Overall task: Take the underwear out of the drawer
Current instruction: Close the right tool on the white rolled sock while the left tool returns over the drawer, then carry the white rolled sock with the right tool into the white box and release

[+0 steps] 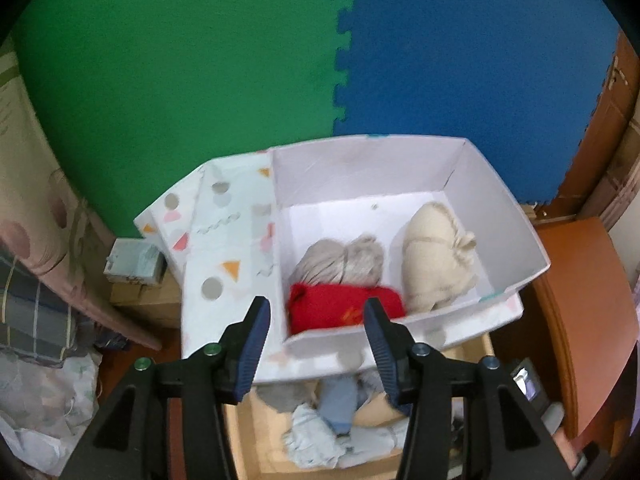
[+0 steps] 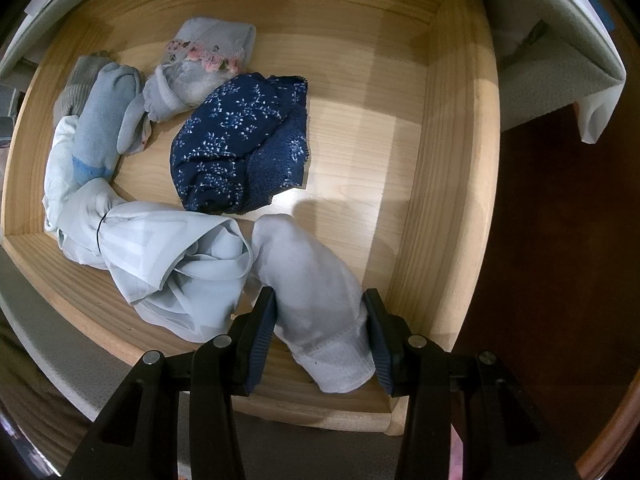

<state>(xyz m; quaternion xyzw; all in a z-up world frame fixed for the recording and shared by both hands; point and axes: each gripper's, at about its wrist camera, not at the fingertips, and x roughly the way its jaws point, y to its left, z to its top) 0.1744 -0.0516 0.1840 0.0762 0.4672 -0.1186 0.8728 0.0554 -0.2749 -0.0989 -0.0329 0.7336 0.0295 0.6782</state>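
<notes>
Right wrist view: my right gripper [image 2: 320,332] straddles the pale grey rolled sock [image 2: 316,296] at the wooden drawer [image 2: 444,184]'s near edge, jaws wide; closing would grab it, not the navy floral underwear [image 2: 240,144].

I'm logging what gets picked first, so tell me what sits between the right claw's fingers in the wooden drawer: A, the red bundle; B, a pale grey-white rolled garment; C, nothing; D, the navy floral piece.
B: the pale grey-white rolled garment lies between the right claw fingers, the navy floral piece lying farther in.

Each tool [image 1: 316,316] [image 2: 320,308] has black angular arms, silver round screws and ribbed dark-blue finger pads [image 1: 256,344].
</notes>
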